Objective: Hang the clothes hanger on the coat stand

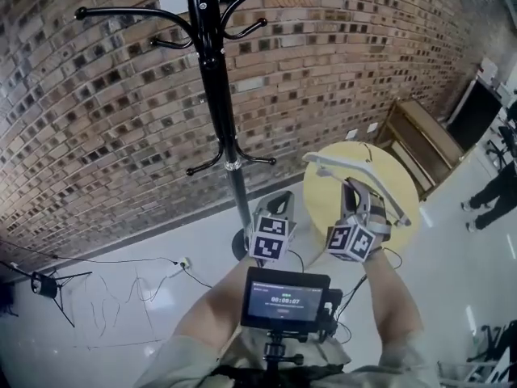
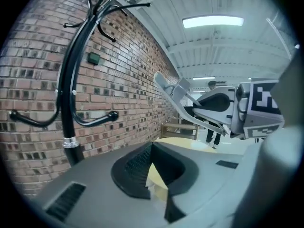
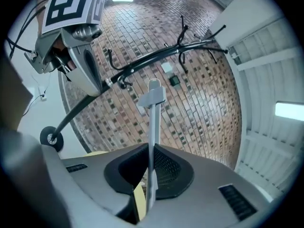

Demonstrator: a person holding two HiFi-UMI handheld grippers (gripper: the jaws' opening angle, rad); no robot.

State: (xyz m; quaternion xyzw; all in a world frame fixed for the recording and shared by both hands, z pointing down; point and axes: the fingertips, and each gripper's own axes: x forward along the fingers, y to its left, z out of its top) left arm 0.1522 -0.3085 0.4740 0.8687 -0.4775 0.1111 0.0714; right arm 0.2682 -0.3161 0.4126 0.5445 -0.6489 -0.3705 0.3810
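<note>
A black coat stand (image 1: 214,79) with curved hooks rises in front of the brick wall, its base on the floor ahead of me. My right gripper (image 1: 353,186) is shut on a pale grey clothes hanger (image 1: 355,168), which it holds over the yellow round table, right of the stand's pole and below its upper hooks. In the right gripper view the hanger (image 3: 153,127) stands edge-on between the pads, with the stand (image 3: 142,63) behind it. My left gripper (image 1: 279,200) hovers beside the pole, shut and holding nothing. From the left gripper view the hanger (image 2: 183,94) is up and to the right.
A yellow round table (image 1: 323,204) stands right of the stand's base. A wooden bench (image 1: 420,140) is against the wall beyond it. A person (image 1: 493,188) stands at far right. A small tripod (image 1: 48,285) and cables lie on the floor at left.
</note>
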